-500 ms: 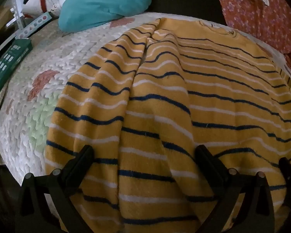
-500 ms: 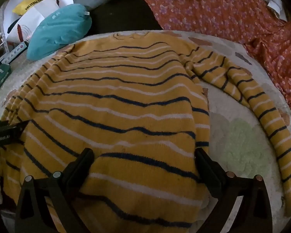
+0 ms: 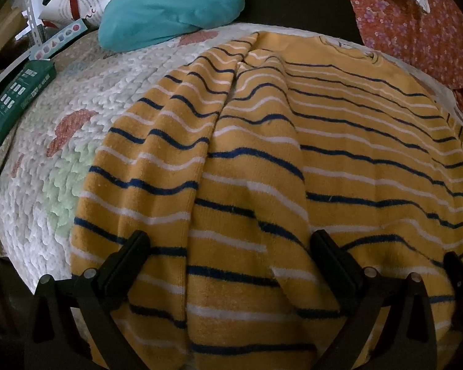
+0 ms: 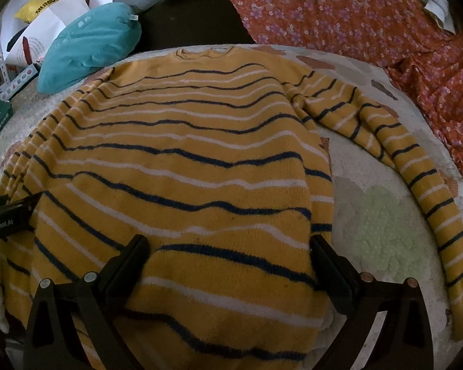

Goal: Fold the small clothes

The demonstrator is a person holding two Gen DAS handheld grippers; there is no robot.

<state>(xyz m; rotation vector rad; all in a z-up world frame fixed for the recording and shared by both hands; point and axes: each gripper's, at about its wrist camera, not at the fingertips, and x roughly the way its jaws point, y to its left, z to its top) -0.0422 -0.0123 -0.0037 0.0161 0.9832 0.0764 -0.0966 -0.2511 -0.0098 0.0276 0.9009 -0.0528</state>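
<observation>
Left gripper [image 3: 228, 256]: jaws wide, nothing held — hovering over the left sleeve [image 3: 145, 166], which lies bunched along the body.
Sweater [image 4: 176, 160]: yellow with navy and white stripes, spread flat on the white quilted mat [image 4: 382, 231], collar at the far side.
Right gripper [image 4: 228, 256]: jaws wide, empty, over the hem.
Right sleeve [image 4: 416, 169]: stretched out to the side.
Handling: likely soft, thick, floppy knit, not slippery — pinch 1 cuff or hem corner through both layers.

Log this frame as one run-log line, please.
sweater: flat on mat | right sleeve: spread out | left gripper: open | right gripper: open
</observation>
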